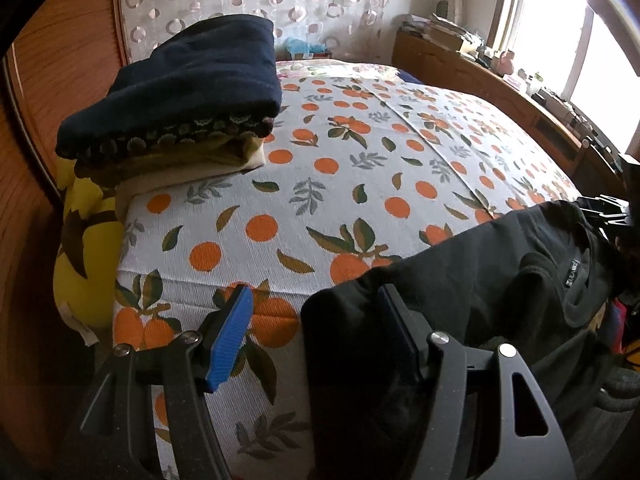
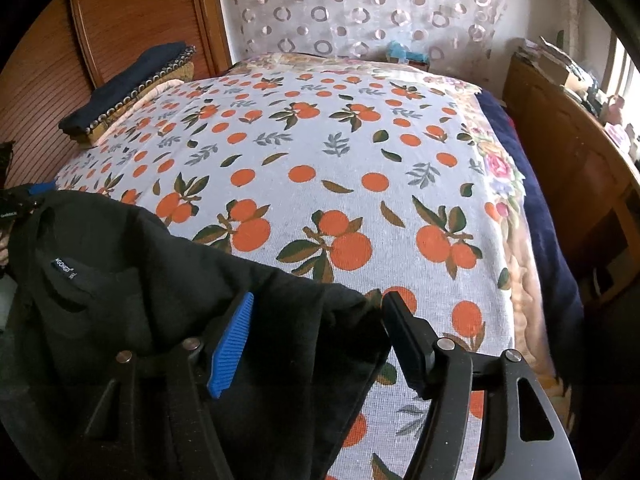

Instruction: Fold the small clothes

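Nearest, we see both jaws spread: our left hand-held gripper straddles one edge of the black garment, our right hand-held gripper the other, pads not pressing. It lies rumpled at the bed's near edge, neck label up. Farther left, a stack of folded clothes sits by the wooden wardrobe.
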A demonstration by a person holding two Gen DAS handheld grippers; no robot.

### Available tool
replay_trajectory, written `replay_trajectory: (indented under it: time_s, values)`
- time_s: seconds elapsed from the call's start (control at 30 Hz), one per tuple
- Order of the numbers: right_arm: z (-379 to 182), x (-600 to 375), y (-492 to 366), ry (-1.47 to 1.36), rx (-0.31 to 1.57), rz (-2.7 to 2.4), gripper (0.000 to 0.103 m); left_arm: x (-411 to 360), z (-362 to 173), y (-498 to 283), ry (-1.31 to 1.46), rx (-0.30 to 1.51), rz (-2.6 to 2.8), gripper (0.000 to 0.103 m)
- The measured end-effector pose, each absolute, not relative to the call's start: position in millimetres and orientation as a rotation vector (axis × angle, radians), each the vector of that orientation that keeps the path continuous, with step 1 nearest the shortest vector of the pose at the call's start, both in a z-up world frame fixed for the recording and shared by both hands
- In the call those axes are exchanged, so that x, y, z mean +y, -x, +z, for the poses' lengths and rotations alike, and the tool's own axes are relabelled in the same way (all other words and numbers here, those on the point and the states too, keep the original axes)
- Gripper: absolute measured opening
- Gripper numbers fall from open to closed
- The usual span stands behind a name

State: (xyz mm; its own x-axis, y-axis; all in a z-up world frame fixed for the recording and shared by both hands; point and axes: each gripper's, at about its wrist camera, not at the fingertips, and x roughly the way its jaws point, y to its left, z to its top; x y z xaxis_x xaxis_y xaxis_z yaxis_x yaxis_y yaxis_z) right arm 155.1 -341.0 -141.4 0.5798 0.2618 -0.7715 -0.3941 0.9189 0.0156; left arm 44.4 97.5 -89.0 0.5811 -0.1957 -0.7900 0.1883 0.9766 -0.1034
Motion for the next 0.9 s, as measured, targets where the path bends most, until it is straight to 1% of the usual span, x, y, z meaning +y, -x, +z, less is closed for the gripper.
replay_trajectory:
  time_s: [0.2,0.47,0.53,0.57,0.6,0.63,0.67,0.7,0.73,0.77,0.8,0.9]
  values:
    - [-145.6,-341.0,-154.7,0.170,0.870,0.388,0.068,98.8,-90.3,-43.9,0.025,0.923,-0.229,0.065]
    - [-146.0,-336.7,-151.7,0.194,0.885,0.399,0.068,92.6,-88.5,-37.4,0.026,0.925,-0.264,0.043]
    - [-146.3,-337.3,-150.7,0.196,0.882,0.407,0.064,90.6,-88.4,-36.6,0.029,0.926,-0.277,0.035]
    - [-146.1,-337.3,-149.4,0.196,0.880,0.416,0.058,89.9,-88.3,-36.2,0.029,0.927,-0.279,0.034]
    - [-145.8,-336.9,-147.9,0.200,0.877,0.425,0.052,89.2,-88.2,-35.6,0.029,0.927,-0.286,0.029]
    - [-145.9,-336.3,-146.0,0.202,0.874,0.436,0.049,88.4,-88.2,-34.8,0.036,0.930,-0.304,0.022]
    - [-146.1,-336.2,-143.8,0.199,0.869,0.449,0.039,87.8,-87.7,-33.9,0.040,0.931,-0.313,0.018]
    - [-146.3,-336.2,-141.8,0.195,0.867,0.462,0.027,86.5,-87.3,-32.7,0.042,0.930,-0.324,0.011]
    - [-146.6,-336.0,-139.7,0.188,0.867,0.480,0.020,84.1,-86.1,-30.6,0.034,0.923,-0.329,0.009]
    - [-146.8,-336.1,-136.7,0.180,0.864,0.497,0.016,82.2,-83.4,-27.0,0.031,0.906,-0.333,0.009]
    - [-146.5,-336.5,-134.2,0.173,0.856,0.503,0.014,81.4,-79.5,-22.8,0.041,0.889,-0.341,0.009]
    - [-134.8,-341.9,-121.4,0.131,0.815,0.528,0.012,81.4,-53.3,-4.3,0.078,0.805,-0.355,0.008]
